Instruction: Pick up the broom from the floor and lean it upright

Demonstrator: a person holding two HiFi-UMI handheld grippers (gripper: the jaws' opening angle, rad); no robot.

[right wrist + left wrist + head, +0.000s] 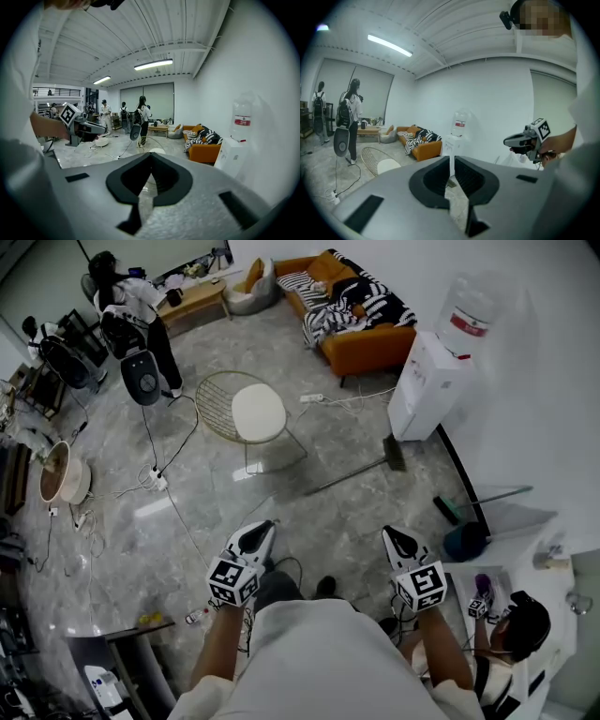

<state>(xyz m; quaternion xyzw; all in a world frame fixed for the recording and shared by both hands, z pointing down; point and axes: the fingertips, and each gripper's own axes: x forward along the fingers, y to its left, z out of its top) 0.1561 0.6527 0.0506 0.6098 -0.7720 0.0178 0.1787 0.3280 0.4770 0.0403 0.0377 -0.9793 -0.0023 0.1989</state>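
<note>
Person's white-shirted torso (319,652) at bottom edge, forearms extended fwd; left gripper (265,526) and right gripper (390,533) held side by side above grey marble floor (187,521), well apart, both empty; right fingers (166,180) pressed together at tips; left fingers (433,180) all but together, thin slit betw. them, nothing in it; broom (347,477) lies flat on floor ahead of grippers, clear of both; bristle head just beside base of water dispenser (427,390); handle end near wire chair (246,413).
</note>
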